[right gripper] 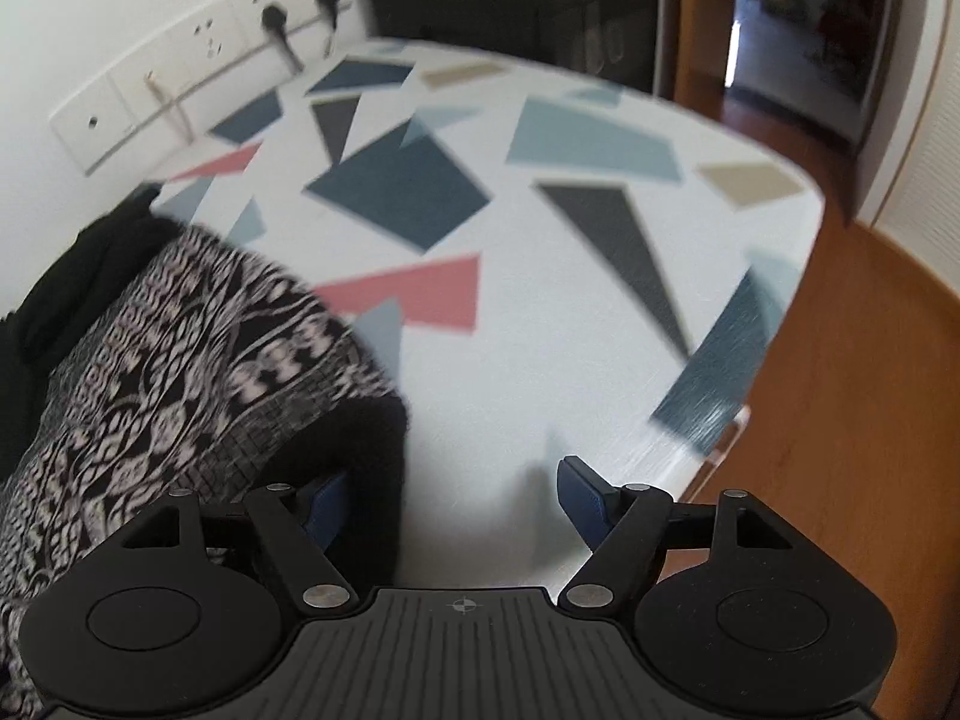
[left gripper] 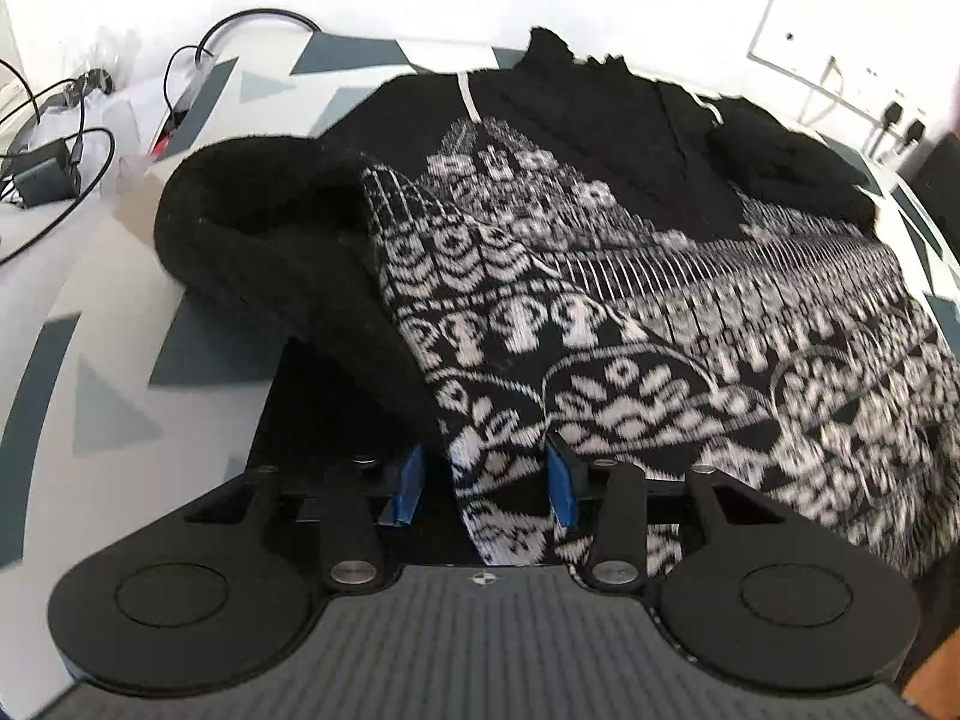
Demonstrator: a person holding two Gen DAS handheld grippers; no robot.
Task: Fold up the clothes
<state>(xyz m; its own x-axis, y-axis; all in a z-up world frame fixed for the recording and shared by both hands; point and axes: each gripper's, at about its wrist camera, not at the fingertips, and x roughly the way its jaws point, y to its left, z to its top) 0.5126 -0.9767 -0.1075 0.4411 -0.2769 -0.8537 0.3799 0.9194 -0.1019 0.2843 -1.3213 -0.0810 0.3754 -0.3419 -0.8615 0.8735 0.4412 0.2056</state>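
Observation:
A black and white patterned knit sweater (left gripper: 630,324) lies spread on the table, with black collar and sleeves at the far side. My left gripper (left gripper: 486,483) has the sweater's hem corner draped between its blue pads (left gripper: 411,483), which stand apart with the cloth loose between them. A black ribbed hem edge (left gripper: 288,264) curls up to the left. In the right wrist view the sweater (right gripper: 180,372) fills the lower left. My right gripper (right gripper: 450,504) is open; its left pad (right gripper: 327,501) sits under the black hem edge, and its right pad (right gripper: 579,495) is over bare table.
The table (right gripper: 540,276) has a white cover with blue, grey and red shapes. Cables and a black power adapter (left gripper: 42,180) lie at its left end. Wall sockets (right gripper: 276,18) are behind. A wooden floor (right gripper: 840,390) lies beyond the table's right edge.

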